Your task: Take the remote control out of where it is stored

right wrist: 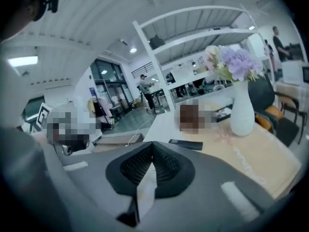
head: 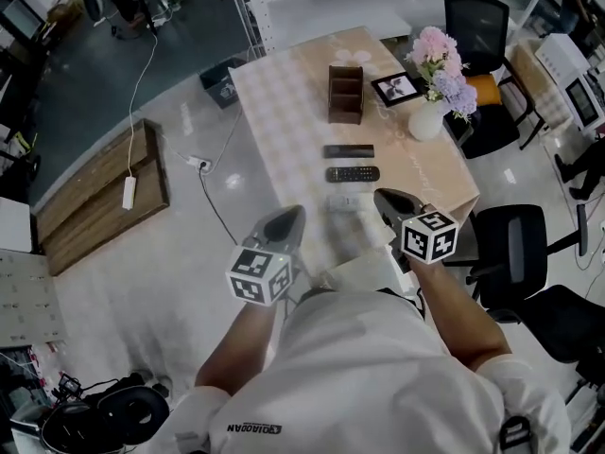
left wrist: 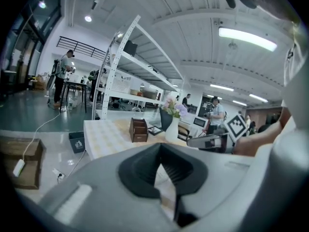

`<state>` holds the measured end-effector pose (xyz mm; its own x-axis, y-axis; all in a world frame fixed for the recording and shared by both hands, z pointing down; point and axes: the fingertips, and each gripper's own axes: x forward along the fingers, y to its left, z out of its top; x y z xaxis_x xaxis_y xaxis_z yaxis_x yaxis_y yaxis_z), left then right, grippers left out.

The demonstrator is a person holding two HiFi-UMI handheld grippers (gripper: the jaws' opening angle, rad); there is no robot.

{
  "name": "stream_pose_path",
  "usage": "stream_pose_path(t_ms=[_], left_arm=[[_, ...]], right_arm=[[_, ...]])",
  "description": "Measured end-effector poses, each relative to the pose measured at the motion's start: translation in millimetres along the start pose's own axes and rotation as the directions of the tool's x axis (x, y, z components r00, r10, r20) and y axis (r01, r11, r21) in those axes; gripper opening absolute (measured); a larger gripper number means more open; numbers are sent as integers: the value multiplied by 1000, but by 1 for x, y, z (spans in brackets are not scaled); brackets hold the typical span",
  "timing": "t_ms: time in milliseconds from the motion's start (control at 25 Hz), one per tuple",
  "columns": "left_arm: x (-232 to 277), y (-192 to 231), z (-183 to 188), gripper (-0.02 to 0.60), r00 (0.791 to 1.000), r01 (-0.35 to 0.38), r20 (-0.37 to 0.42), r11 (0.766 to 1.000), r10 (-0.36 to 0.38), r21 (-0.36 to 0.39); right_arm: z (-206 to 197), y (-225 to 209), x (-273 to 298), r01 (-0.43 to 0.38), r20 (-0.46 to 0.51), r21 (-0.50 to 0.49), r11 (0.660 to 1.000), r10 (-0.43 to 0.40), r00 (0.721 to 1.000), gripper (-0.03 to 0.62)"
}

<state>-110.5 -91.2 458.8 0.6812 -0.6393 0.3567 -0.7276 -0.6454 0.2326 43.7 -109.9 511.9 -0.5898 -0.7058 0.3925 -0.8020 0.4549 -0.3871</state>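
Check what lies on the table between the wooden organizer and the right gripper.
Head view: a slim dark remote, then a black buttoned remote nearer the right gripper.

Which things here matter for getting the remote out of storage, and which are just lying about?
For the job:
wooden organizer
farther dark remote
nearer dark remote
Both remotes lie outside the organizer.

Just lying about:
photo frame
vase of flowers
black chair
floor bin
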Motion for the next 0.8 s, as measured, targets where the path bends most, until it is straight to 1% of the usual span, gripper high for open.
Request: stream_pose_path(t_ms=[80, 120, 160, 320, 480, 640, 800], left_arm=[[-1, -13, -1, 3, 1000, -25, 10, 1000, 25, -6], [-2, -22, -3, 3, 999, -34, 14, 999, 34, -12], [-4, -33, -5, 3, 999, -41, 19, 999, 41, -17], [-11, -78, -18, 3, 998, -62, 28, 998, 62, -22], [-17, -127, -28, 3, 997, -70, 41, 997, 71, -17], [-30, -168, -38, 3, 994, -89, 64, 996, 90, -22], [-46, -194, -57, 3, 990, -133, 50, 991, 134, -35]], right_arm=[[4, 12, -15, -26, -10, -116, 993, 25, 1000, 6], [3, 16, -24, -38, -16, -147, 988, 37, 999, 5], [1, 19, -34, -50, -18, -156, 986, 48, 999, 5], [-10, 24, -80, -90, 3, -97, 991, 90, 996, 5], [-26, 19, -125, -109, 4, -75, 991, 110, 994, 5], [-38, 25, -165, -147, 20, -90, 985, 149, 989, 5], [-52, 34, -195, -179, 27, -123, 976, 184, 983, 5]])
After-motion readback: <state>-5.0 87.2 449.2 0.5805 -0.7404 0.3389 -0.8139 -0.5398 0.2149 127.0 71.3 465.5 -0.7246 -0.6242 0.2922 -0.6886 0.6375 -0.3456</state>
